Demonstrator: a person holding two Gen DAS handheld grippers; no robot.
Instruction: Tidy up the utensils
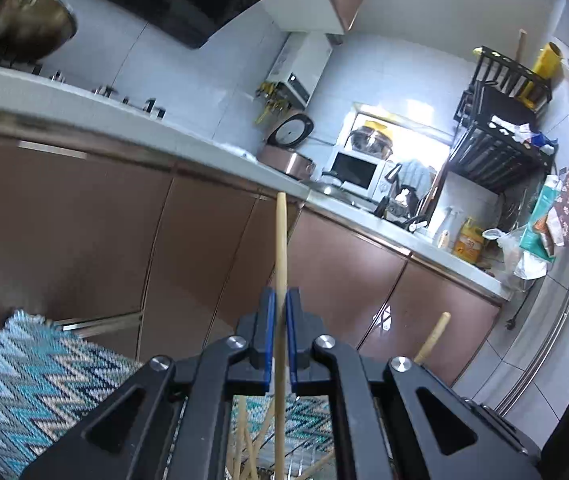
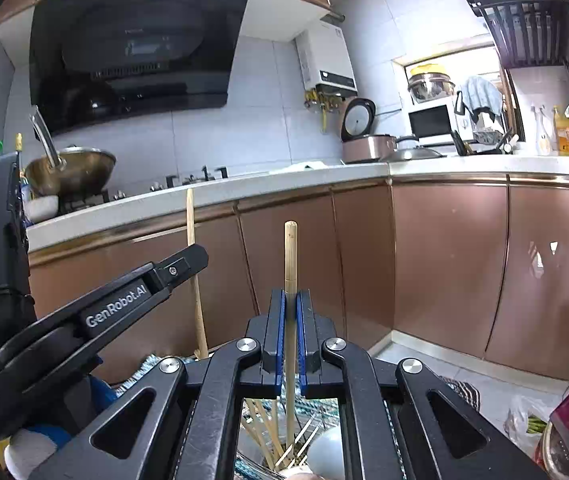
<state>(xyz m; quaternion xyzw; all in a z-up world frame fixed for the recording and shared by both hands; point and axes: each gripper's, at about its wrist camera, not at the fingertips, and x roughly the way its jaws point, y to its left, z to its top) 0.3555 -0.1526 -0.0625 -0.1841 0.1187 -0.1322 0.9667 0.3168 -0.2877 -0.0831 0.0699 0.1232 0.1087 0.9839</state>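
My left gripper [image 1: 281, 300] is shut on a long wooden chopstick [image 1: 281, 240] that stands upright between its blue pads. My right gripper [image 2: 291, 300] is shut on a second wooden chopstick [image 2: 290, 256], also upright. The left gripper [image 2: 188, 260] shows in the right wrist view at the left, with its chopstick [image 2: 193, 272] rising past it. Below both grippers several more wooden chopsticks [image 2: 264, 432] stand in a wire holder. The right gripper's chopstick tip [image 1: 434, 336] pokes up at the right of the left wrist view.
A blue zigzag woven mat [image 1: 36, 380] lies below left. Brown cabinet doors [image 2: 444, 264] and a white counter [image 2: 324, 178] face me. A wok [image 2: 70, 172] sits on the stove; a rice cooker [image 2: 368, 146] and microwave [image 2: 430, 122] stand further right.
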